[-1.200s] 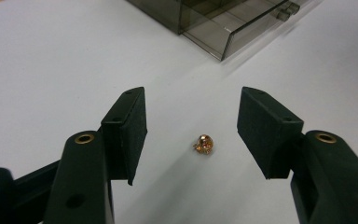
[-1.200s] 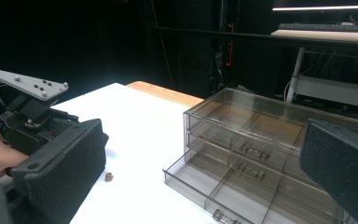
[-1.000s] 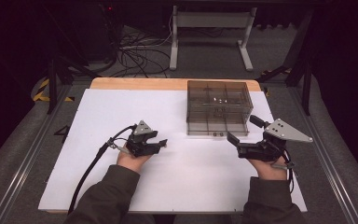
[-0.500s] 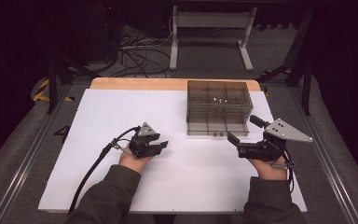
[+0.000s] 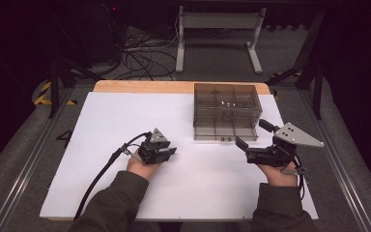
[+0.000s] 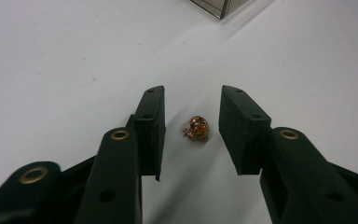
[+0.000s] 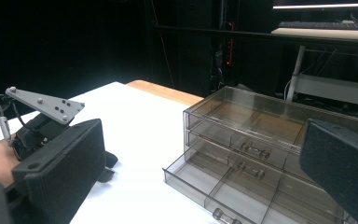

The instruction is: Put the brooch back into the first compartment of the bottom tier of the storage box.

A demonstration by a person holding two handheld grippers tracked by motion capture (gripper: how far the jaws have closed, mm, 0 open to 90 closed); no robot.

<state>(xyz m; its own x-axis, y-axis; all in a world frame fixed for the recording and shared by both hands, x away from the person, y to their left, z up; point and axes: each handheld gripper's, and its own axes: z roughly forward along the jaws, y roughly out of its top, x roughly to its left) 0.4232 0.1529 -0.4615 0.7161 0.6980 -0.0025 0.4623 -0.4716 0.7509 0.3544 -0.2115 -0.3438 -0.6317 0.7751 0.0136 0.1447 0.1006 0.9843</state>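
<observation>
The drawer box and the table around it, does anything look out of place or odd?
Two things. The smoky plastic drawer box has its bottom drawer pulled out and empty. A small coppery trinket lies alone on the white table, between the left gripper jaws, which have been closing without touching it.

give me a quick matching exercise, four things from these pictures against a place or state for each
Things:
1. left tool
2. right tool
3. small coppery trinket
4. smoky plastic drawer box

States:
a. bottom drawer pulled out
b. lying on the white table between two black pads
c. jaws wide apart, nothing between them
d. jaws just been closing around a small object, not yet touching it

Pairs: 1-d, 2-c, 3-b, 4-a
</observation>
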